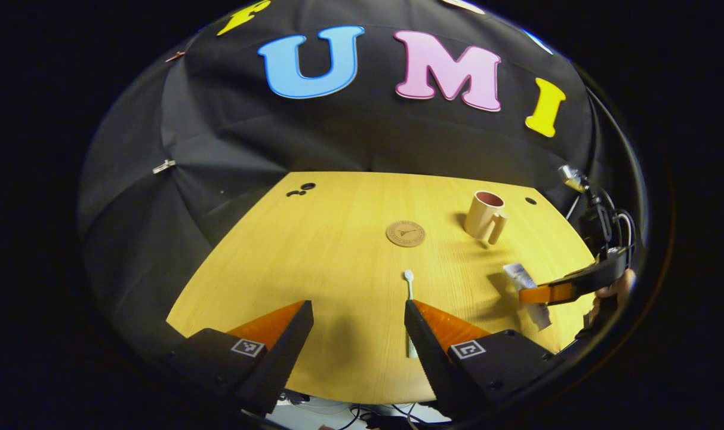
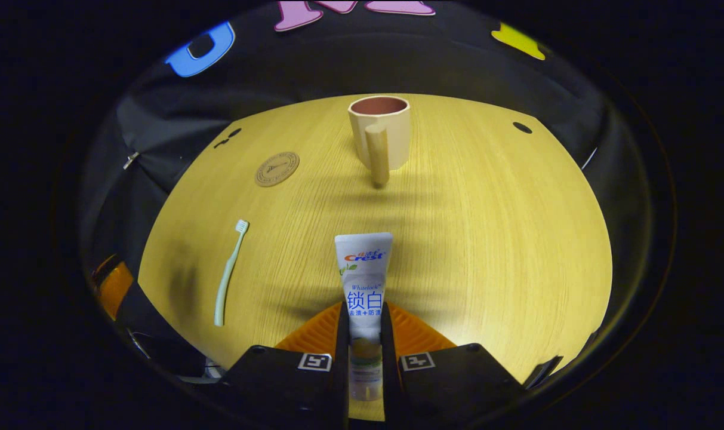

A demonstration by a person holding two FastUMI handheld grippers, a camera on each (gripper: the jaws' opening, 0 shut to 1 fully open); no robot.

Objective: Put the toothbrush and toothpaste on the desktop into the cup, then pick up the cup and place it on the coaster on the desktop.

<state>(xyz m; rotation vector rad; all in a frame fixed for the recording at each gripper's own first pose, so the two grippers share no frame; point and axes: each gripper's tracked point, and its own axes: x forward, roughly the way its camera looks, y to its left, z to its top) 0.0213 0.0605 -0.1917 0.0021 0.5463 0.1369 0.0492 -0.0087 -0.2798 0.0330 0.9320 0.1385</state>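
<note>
Between the two fingers of the right claw (image 2: 362,334) sits the toothpaste (image 2: 363,280), a white tube pinched on both sides at its lower half, its flat crimped end pointing forward toward the cup (image 2: 379,132). From the left gripper view the tube (image 1: 524,280) appears raised off the counter (image 1: 338,251), casting a shadow on the wood beside it, with a hand (image 1: 615,289) behind that claw. The cup stands upright near the far edge of the counter, beige outside and reddish inside, handle turned toward the right claw. To its left lies the round coaster (image 2: 277,169), flat on the wood and apart from the cup. The toothbrush (image 2: 229,272) lies flat nearer the front edge, bristle end pointing away. Above its handle hangs the left claw (image 1: 358,325), wide open and gripping nothing, the brush (image 1: 409,292) running just beside its right finger.
</note>
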